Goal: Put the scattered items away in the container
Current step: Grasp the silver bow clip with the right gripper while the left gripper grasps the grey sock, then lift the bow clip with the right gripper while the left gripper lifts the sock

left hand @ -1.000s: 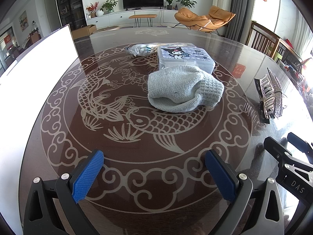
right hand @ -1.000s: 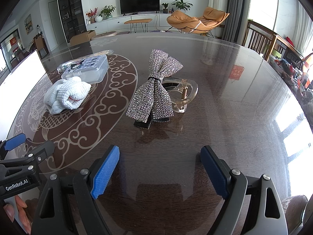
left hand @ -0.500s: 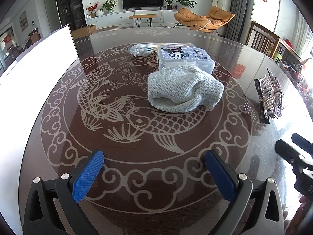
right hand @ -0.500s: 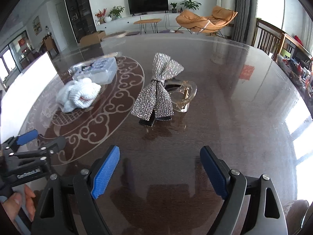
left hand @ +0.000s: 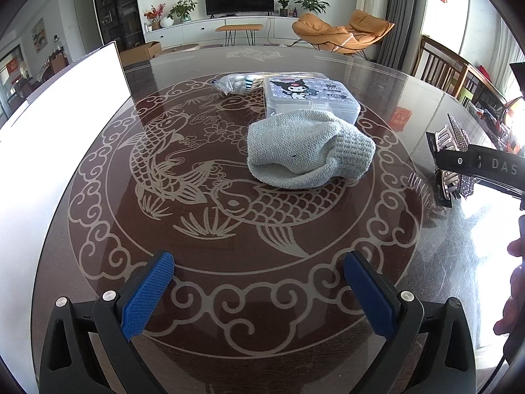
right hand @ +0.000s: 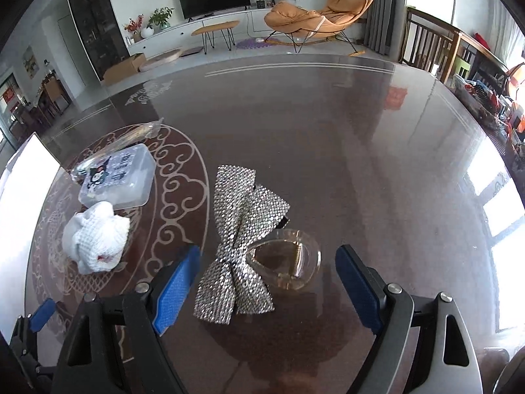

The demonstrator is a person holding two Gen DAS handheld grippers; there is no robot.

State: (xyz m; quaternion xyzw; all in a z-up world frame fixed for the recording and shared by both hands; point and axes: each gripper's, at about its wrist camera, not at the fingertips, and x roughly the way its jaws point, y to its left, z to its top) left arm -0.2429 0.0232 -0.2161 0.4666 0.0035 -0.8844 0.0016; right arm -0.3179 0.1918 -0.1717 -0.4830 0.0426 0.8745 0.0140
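Rhinestone bow clip [right hand: 241,246] btwn open right hand-held gripper [right hand: 267,284] pads.

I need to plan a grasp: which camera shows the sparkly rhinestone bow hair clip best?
The right wrist view: the sparkly rhinestone bow hair clip lies whole between the open right gripper. The left wrist view catches it edge-on at the frame's right side, partly behind the right gripper's arm.

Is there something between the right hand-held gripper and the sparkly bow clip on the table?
Nothing visible blocks it. The right hand-held gripper is open, and the sparkly bow clip already lies between its blue pads. A clear claw clip lies against the bow's right side.
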